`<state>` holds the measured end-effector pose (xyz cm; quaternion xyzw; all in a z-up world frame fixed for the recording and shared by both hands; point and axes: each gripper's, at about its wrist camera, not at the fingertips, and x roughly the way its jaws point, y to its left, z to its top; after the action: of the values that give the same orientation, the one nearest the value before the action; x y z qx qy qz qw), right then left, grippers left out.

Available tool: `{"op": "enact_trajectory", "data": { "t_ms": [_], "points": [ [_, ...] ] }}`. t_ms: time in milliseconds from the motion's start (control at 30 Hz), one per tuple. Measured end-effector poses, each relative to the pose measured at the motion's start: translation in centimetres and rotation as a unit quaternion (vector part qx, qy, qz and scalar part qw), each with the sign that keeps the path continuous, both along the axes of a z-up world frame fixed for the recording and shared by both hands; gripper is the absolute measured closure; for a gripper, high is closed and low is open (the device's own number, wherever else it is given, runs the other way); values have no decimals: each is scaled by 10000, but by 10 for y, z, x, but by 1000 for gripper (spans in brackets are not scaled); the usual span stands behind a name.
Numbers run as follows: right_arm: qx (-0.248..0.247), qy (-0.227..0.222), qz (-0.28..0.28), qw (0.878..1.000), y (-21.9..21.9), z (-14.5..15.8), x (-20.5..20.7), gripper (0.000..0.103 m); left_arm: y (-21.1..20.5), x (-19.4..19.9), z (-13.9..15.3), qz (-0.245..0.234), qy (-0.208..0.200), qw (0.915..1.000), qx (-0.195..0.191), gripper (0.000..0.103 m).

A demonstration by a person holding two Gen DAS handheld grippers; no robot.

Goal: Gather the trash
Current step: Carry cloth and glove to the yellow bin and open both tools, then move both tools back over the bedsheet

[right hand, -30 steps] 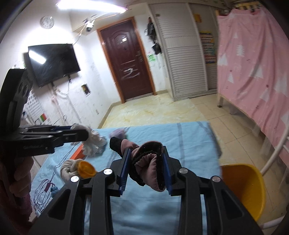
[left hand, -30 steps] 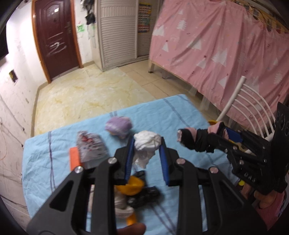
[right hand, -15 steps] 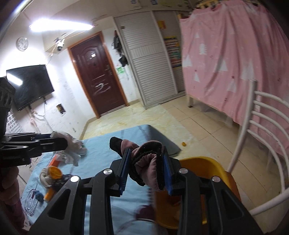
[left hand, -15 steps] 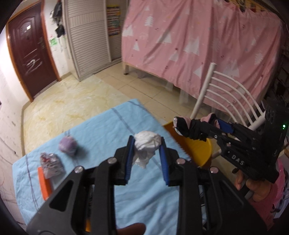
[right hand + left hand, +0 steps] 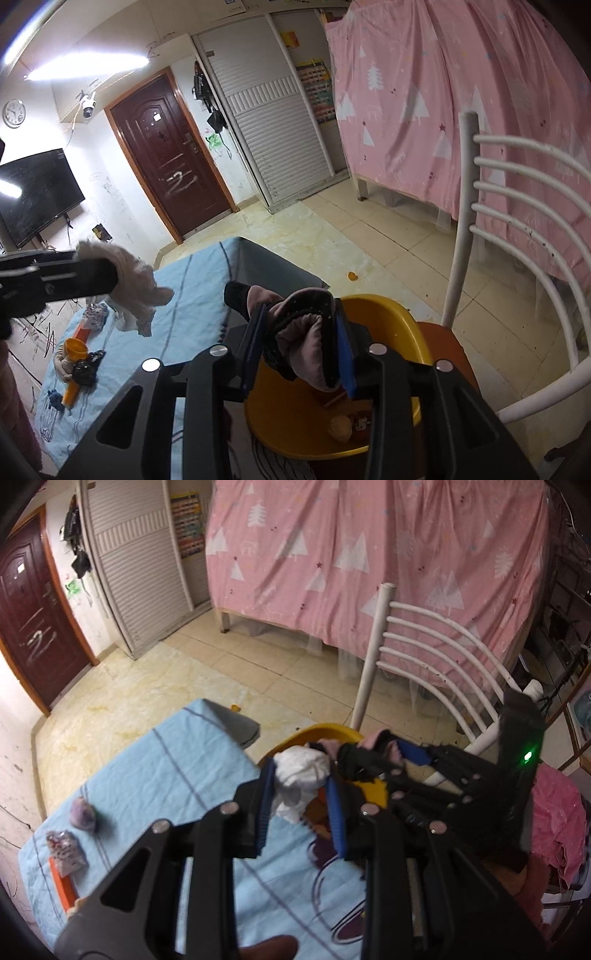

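**Two grippers, both loaded, over the yellow bin**

Two pieces of trash are in the air at the middle of both views. In the left wrist view the left gripper [image 5: 301, 794] has its blue pads pinched on a white crumpled tissue [image 5: 301, 775], which hangs down between them at the centre of the frame. Just right of it, the right gripper [image 5: 373, 755] reaches in from the right edge, clamped on a pink and black cloth [image 5: 369, 744], with a green light glowing on its body.

In the right wrist view the right gripper [image 5: 301, 338] squeezes that same pink and black cloth [image 5: 303, 339] between its pads, directly above the yellow bin [image 5: 373, 310] in the lower middle. The bin sits on the seat of a white chair [image 5: 461, 229] at the right side, and a few scraps lie on its floor. The left gripper [image 5: 74, 275] pokes in from the left edge with the tissue [image 5: 136, 288] bunched at its tip.

The blue tablecloth [image 5: 166, 771] fills the lower left of the left wrist view, with a purple wad [image 5: 84, 814], a printed wrapper [image 5: 66, 853] and an orange strip [image 5: 61, 884] near its left end.
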<state>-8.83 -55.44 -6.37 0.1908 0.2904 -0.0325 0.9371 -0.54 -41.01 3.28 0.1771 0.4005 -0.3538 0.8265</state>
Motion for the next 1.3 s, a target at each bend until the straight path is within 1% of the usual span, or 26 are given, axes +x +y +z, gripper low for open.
{"op": "enact_trajectory", "data": {
  "t_ms": [67,133,167,200,233,433,633,833,1033,1300],
  "points": [
    [100,22,-69,9999,-5,-5,1,60,-11,2,-2,-28,85,10000,0,75],
    [159,26,-187,9997,-12,-8,-1,53,-18,3,-4,-51,186,9998,-13,59],
    [185,8,-244,9995,-16,-8,-3,51,-21,5,-5,-55,228,9997,-6,54],
    [211,-12,-291,9994,-19,-8,-5,50,-23,5,-6,-46,245,9997,-5,45],
    [220,-29,-338,9992,-22,-8,-8,50,-24,5,-8,-38,258,9997,-11,43],
    [216,-91,-409,9989,-25,-3,-12,49,-18,3,-10,-38,314,9995,6,43],
    [54,-81,-202,9997,-3,5,-4,48,4,6,-3,84,290,9995,-117,43],
    [-73,-74,25,9999,22,15,8,48,33,10,9,254,255,9989,-303,43],
    [-205,-29,266,9994,52,24,22,48,72,17,18,478,192,9976,-461,43],
    [-365,-47,657,9972,100,35,41,44,129,32,24,935,194,9936,-603,43]
  ]
}}
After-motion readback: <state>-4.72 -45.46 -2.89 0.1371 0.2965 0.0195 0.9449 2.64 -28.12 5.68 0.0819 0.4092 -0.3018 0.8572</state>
